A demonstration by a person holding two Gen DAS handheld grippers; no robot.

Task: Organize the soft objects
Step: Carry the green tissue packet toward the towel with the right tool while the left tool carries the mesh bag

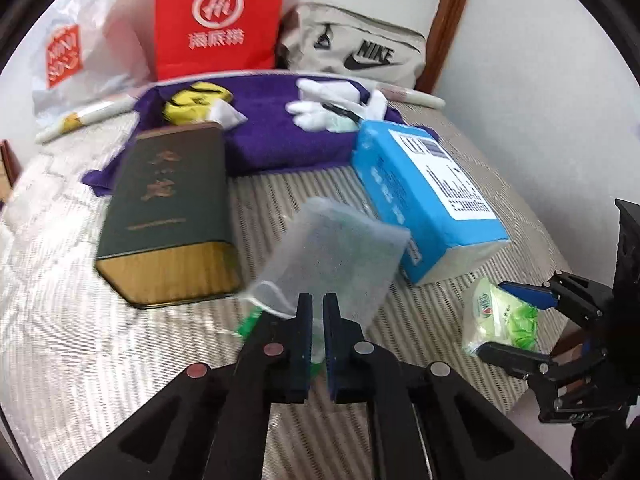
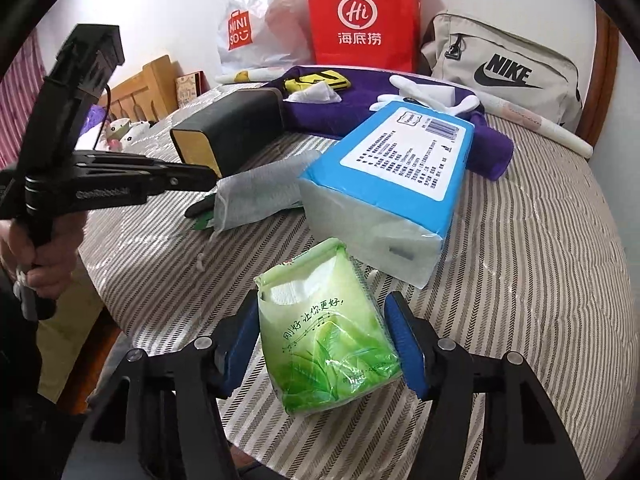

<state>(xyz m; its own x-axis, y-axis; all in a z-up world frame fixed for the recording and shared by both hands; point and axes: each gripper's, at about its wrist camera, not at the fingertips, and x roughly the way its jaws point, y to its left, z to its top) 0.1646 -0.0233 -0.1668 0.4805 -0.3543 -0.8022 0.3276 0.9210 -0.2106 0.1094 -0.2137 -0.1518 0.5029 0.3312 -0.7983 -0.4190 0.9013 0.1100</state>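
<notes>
1. The left gripper [image 1: 318, 320] has its jaws nearly closed, pinching a grey mesh pouch [image 1: 332, 256] above the striped bed [image 1: 120, 344].
2. The right gripper [image 2: 324, 344] clamps a green tissue pack [image 2: 324, 344] beside the blue tissue package [image 2: 384, 184].

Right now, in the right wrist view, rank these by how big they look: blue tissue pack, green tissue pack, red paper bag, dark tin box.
1. blue tissue pack
2. red paper bag and green tissue pack: look alike; the green one sits nearest the camera, so no ranking.
3. dark tin box
</notes>
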